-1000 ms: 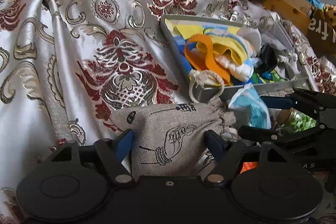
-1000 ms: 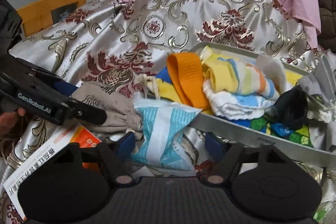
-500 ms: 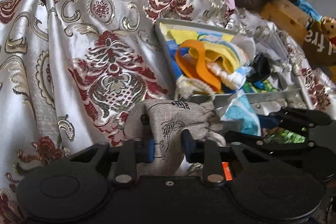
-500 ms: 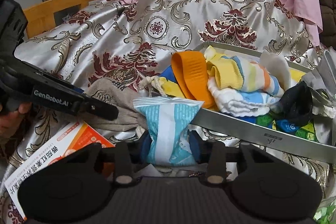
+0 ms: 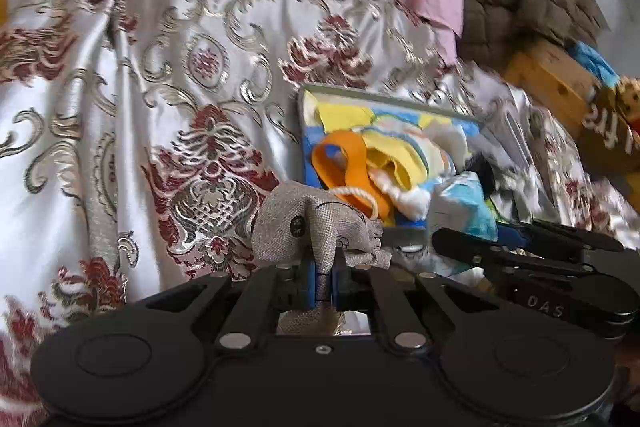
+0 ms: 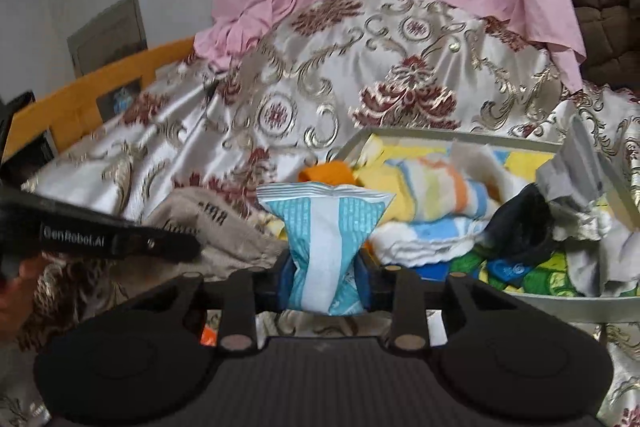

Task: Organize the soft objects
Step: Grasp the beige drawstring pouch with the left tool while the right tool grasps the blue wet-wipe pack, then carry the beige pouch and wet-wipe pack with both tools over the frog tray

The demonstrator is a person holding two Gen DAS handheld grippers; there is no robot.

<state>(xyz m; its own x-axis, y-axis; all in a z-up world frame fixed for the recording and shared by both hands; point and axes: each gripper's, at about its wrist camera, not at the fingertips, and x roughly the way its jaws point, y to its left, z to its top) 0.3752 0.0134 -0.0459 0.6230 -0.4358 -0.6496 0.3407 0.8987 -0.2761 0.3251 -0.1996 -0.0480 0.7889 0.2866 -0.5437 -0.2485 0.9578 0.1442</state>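
Left gripper (image 5: 324, 281) has just pinched tight on the burlap pouch (image 5: 320, 227), and the right gripper (image 6: 326, 277) has just squeezed in on the blue packet (image 6: 326, 247), both lifted off the bedspread (image 5: 120, 147), probably headed for the tray (image 6: 440, 141) right behind. It's already stuffed with socks (image 6: 436, 195), so space looks tight.
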